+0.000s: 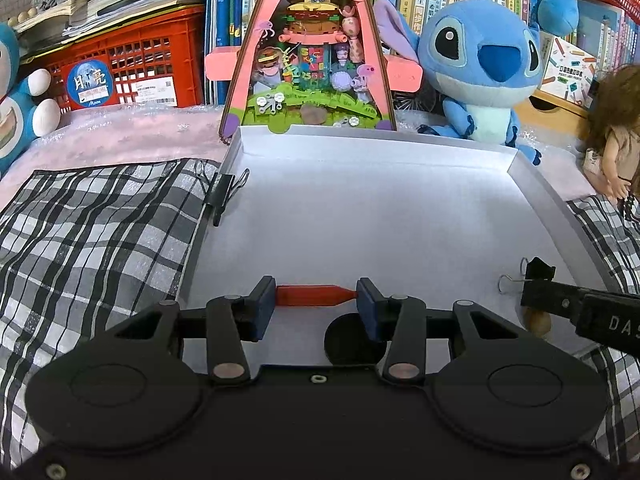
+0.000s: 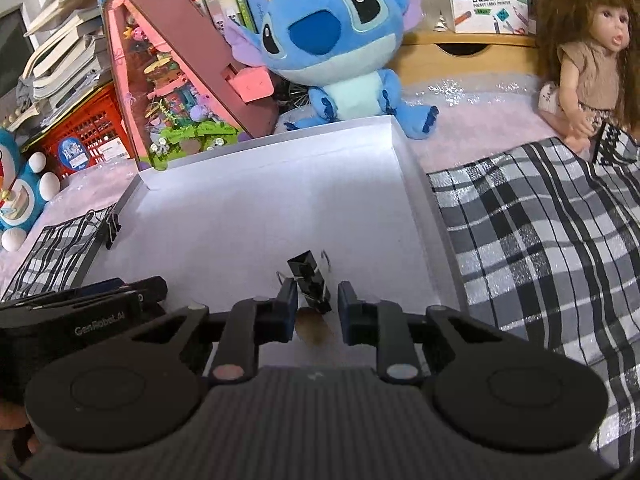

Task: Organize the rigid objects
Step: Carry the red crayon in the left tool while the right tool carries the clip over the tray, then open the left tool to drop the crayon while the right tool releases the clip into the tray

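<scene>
- left gripper [image 1: 316,300]: blue pads pinch a red peg [image 1: 316,295] end to end; the peg is slim, hard plastic, tapering at one end, held level just over the tray [image 1: 360,200] floor near its front edge
- tray: shallow white card box with low straight walls; matte floor mostly bare toward the back wall
- right gripper [image 2: 318,312]: jaws spread, nothing between them touching; a black clip [image 2: 310,280] with wire handles lies just ahead of the pads, a brown rounded bit [image 2: 316,330] below them, both near the tray's right wall
- second clip [image 1: 220,194] bites the left wall; its wire loops stick out
- checked cloth [image 1: 92,240], crinkly, flanks the tray on both sides
- plush [image 1: 476,68], doll [image 2: 588,60] and pink house [image 1: 310,52] crowd the back edge
</scene>
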`<action>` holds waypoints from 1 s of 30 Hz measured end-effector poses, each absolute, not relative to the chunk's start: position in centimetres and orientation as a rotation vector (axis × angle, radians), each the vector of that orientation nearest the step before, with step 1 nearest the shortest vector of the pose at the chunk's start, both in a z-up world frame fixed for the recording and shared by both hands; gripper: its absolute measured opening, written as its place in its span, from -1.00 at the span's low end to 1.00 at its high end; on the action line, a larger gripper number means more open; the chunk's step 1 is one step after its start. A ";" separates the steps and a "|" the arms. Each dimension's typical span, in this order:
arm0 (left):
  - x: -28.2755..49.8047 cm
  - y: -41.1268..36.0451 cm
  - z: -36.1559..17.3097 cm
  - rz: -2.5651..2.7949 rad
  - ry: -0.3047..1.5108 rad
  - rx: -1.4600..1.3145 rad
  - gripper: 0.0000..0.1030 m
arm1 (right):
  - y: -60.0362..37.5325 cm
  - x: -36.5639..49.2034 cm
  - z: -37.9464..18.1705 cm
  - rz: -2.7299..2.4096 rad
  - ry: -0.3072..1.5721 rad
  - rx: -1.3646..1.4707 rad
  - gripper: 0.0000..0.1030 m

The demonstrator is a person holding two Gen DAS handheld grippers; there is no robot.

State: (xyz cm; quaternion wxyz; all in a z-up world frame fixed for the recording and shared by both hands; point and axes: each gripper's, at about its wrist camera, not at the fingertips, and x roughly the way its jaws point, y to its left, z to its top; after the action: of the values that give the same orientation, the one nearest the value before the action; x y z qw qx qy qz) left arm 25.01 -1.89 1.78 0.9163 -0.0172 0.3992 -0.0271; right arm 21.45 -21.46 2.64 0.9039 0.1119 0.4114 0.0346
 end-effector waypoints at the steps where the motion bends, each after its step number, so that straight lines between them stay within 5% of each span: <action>1: 25.0 -1.9 1.8 -0.057 0.823 -0.038 -0.12 | -21.6 21.4 2.7 0.072 0.848 0.239 -0.44; 6: 24.5 -1.6 2.4 -0.072 0.824 -0.063 0.16 | -21.8 21.1 3.4 0.083 0.830 0.253 -0.40; 13: 23.0 -1.1 4.2 -0.081 0.784 -0.049 0.45 | -22.3 19.9 4.7 0.104 0.785 0.255 0.08; 30: 15.0 0.1 5.9 -0.153 0.713 -0.016 0.51 | -22.8 13.5 6.8 0.179 0.689 0.207 0.58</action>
State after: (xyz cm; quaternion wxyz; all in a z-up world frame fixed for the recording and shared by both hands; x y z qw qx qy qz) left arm 15.01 0.06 5.92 0.9343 -0.0079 0.3485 -0.0747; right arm 13.52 -22.76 6.76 0.9322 0.1010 0.3365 0.0874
